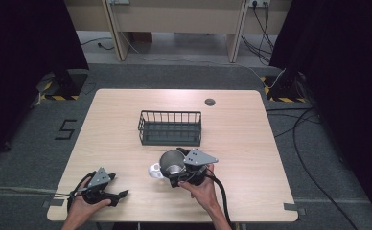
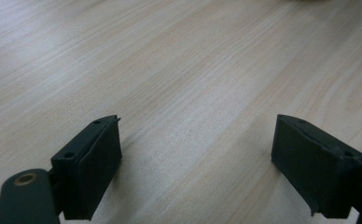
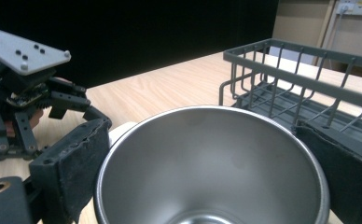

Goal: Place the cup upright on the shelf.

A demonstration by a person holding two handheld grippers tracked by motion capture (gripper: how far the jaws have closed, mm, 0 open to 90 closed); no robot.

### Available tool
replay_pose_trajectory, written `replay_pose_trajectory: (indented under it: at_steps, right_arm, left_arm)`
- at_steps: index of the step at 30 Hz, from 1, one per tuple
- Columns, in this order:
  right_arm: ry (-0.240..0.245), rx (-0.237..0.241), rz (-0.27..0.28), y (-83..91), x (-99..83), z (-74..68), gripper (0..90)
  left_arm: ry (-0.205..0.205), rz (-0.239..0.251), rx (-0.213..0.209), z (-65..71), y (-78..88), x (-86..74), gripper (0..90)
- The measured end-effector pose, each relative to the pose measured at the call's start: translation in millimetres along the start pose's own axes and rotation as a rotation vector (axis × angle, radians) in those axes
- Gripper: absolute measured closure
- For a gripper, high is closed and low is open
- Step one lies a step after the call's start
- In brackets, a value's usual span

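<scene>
A steel cup (image 1: 168, 161) sits between the jaws of my right gripper (image 1: 177, 168) near the table's front middle, and the gripper is shut on it. In the right gripper view the cup's open mouth (image 3: 212, 158) faces the camera, with a black pad (image 3: 72, 172) pressed on its left side and the other on its right. A small white object (image 1: 154, 170) lies against the cup's left side. My left gripper (image 1: 119, 187) rests at the front left, open, with only bare wood between its fingers (image 2: 93, 163).
A dark wire basket (image 1: 169, 128) stands just beyond the cup at the table's middle; its bars (image 3: 309, 79) show close to the right jaw. A round grey cap (image 1: 210, 101) sits near the far edge. The left gripper (image 3: 25, 93) shows beyond the cup's left.
</scene>
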State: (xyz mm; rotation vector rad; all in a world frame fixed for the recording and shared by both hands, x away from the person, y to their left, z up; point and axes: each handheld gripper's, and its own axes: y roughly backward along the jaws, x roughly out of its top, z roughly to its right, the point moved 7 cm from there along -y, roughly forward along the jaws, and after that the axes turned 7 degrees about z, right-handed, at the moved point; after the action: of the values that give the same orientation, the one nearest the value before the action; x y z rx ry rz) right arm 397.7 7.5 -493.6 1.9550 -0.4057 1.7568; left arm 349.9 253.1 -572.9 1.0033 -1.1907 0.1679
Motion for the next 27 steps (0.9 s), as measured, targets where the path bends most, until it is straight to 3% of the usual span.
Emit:
replay_pose_trajectory:
  at_steps: [8, 27]
  right_arm:
    - [0.027, -0.032, -0.021, 0.8, 15.9, 5.6, 6.1]
    - [0.011, -0.081, -0.008, -3.0, 56.0, 30.7, 6.1]
  left_arm:
    - [0.0, 0.0, 0.0, 0.1, -0.2, 0.1, 14.7]
    - [0.0, -0.001, -0.001, 0.2, -0.1, 0.0, 14.7]
